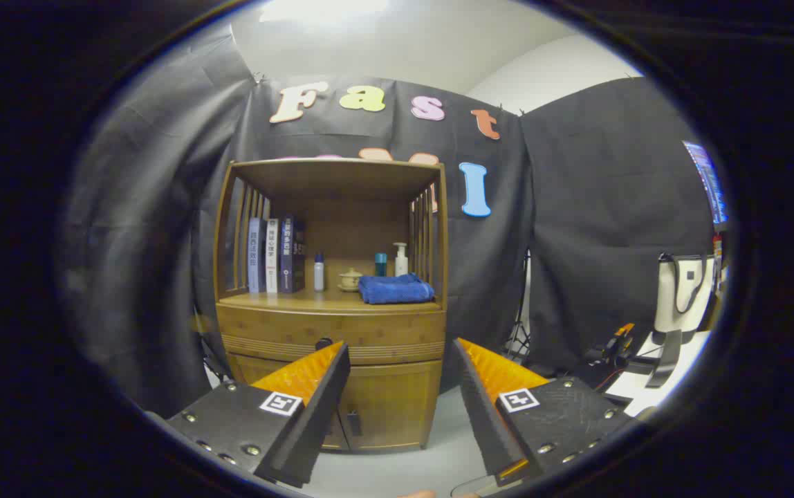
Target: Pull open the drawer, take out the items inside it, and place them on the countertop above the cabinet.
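The gripper [400, 356] hangs with its 2 fingers spread apart, holding nothing. Beyond them at 12 o'clock stands the wooden cabinet [331, 311], its drawer [331, 334] closed, knob [324, 343] by the left fingertip. On the countertop [279, 299] above lie a blue towel [395, 288], bottles and 3 books [274, 254].

Black cloth wall [577, 228] hangs behind and to both sides, wrinkled, pinned at the top. White ceiling [404, 41] above, with a bright light patch [321, 8]. Pale grey floor [452, 436]. Off to one side, a white bag with dark straps [680, 297] on a white surface; a lit screen [708, 180] above it.
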